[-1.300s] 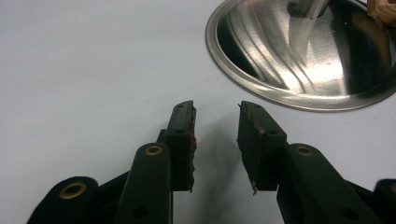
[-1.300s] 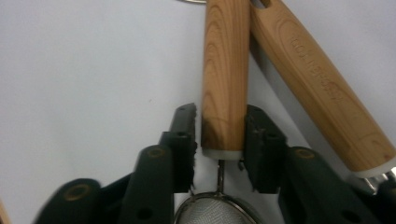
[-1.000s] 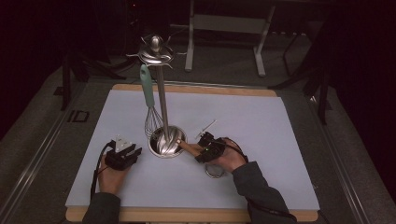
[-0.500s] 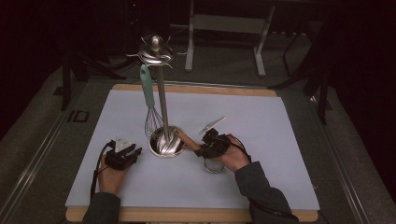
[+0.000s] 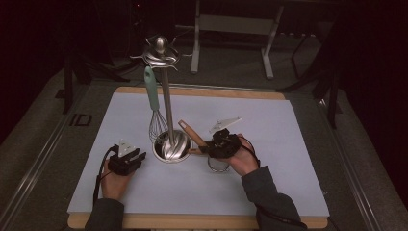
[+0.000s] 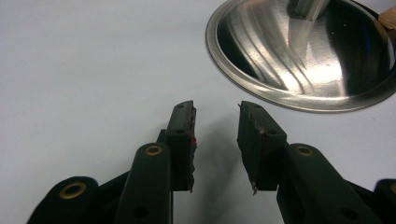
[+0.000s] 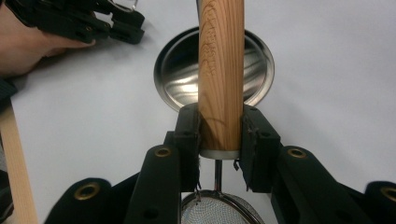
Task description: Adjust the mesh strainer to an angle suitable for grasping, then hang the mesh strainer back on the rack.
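A: What does the right claw [image 7: 219, 135] have?

B: It is clamped on the wooden handle [image 7: 220, 70] of a small mesh strainer [image 7: 219, 210]. In the right gripper view both pads press the handle's sides just above its metal collar, and the mesh bowl hangs below the jaws at 6 o'clock.

A: And from the high view?

B: The right claw [image 5: 204, 148] sits at about 3 o'clock of the steel base [image 5: 172, 149] of the utensil stand [image 5: 163, 57]. The handle [image 5: 191, 134] slants up toward 11 o'clock, close to the stand's pole, and the strainer's bowl [image 5: 218, 164] shows under the hand, above the white table [image 5: 288, 144].

A: The left claw [image 6: 215, 135]?

B: Its jaws stand apart with nothing between them, over bare table. The steel base [image 6: 299, 60] lies at 1 o'clock of it in the left gripper view. From above, the left claw [image 5: 139, 156] rests at about 9 o'clock of the base, near it but not touching.

A: Anything on the stand?

B: A whisk [image 5: 155, 122] with a pale green handle hangs from the top, wires just beside the pole.
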`<state>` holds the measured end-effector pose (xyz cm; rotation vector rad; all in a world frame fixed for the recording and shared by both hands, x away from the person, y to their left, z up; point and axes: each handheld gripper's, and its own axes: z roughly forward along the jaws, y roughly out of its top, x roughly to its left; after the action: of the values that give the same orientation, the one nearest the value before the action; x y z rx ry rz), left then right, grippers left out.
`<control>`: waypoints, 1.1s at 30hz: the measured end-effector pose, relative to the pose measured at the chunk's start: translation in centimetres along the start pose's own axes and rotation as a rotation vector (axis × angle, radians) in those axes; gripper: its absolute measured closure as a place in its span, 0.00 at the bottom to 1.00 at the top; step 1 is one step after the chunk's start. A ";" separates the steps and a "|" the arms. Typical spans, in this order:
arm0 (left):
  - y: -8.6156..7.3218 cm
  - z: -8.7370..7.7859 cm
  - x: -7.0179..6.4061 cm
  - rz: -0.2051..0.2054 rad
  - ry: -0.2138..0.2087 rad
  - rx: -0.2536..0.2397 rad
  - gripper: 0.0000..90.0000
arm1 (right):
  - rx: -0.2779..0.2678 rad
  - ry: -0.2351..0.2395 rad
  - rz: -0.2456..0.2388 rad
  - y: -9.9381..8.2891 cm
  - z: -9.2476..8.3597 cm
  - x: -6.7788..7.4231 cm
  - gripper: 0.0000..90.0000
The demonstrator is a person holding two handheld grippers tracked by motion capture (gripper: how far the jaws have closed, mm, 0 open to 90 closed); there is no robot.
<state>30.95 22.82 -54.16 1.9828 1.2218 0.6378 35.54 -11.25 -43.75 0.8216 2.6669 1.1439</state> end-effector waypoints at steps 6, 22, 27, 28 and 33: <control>0.0 0.0 0.0 0.000 0.000 0.000 0.74 | -0.031 -0.003 0.000 0.2 -0.4 0.2 0.79; 0.0 0.0 0.0 0.000 -0.001 0.000 0.74 | -0.129 -0.013 -0.004 0.8 -1.9 0.5 0.79; 0.0 0.0 0.0 0.002 0.000 0.003 0.74 | -0.155 -0.019 -0.005 1.0 -2.3 0.8 0.79; 0.0 0.0 0.0 0.002 0.001 0.001 0.74 | -0.159 -0.013 -0.013 1.1 -2.4 0.8 0.79; 0.0 0.0 0.0 0.000 0.000 -0.001 0.74 | -0.168 -0.011 -0.023 1.2 -2.7 0.9 0.79</control>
<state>30.93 22.80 -54.16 1.9817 1.2212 0.6388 34.43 -11.75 -40.94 0.7633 2.5217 1.3316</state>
